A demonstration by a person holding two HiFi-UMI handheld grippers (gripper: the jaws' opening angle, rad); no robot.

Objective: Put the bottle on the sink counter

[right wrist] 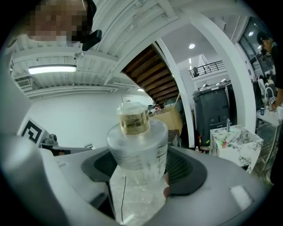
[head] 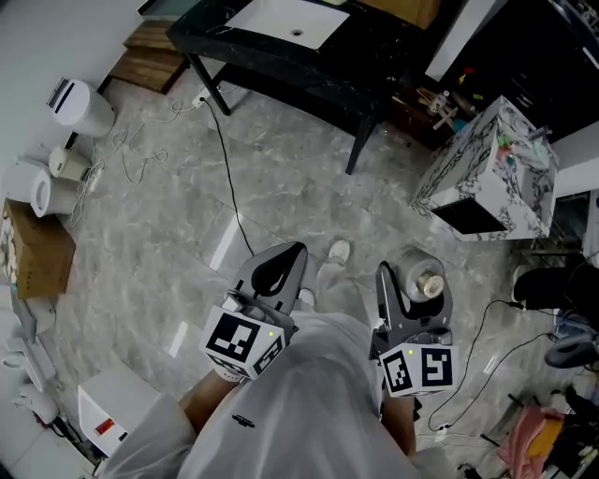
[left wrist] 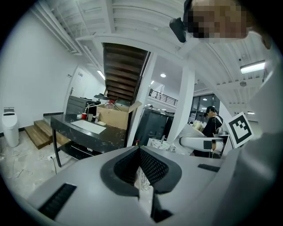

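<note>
The right gripper (head: 415,297) has its fingers closed on a clear bottle (right wrist: 137,150), spread wide around the bottle's round body. The yellowish cap (right wrist: 134,119) points out along the fingers, away from the gripper's body. The left gripper (head: 271,274) is empty, its fingers together at the tips. Both are held close in front of the person.

In the head view the black sink counter (head: 318,75) lies well apart at about 12 o'clock, its white basin (head: 285,19) toward the far edge. A marble-patterned box (head: 491,173) stands at 2 o'clock, and a dark cable (head: 227,178) runs over the floor from the counter's front toward the person.

The bottle is not yet on the counter and the whole carry remains. The main risk is slip. The wall is smooth, curved and probably thin, so the pads bear on little of it, and a jolt while walking could twist the bottle or squeeze it out. The cable crosses the likely path and could catch a foot. At the counter the bottle's base faces the gripper body, so setting it upright looks awkward, and a careless release may tip it toward the basin or off the edge.
</note>
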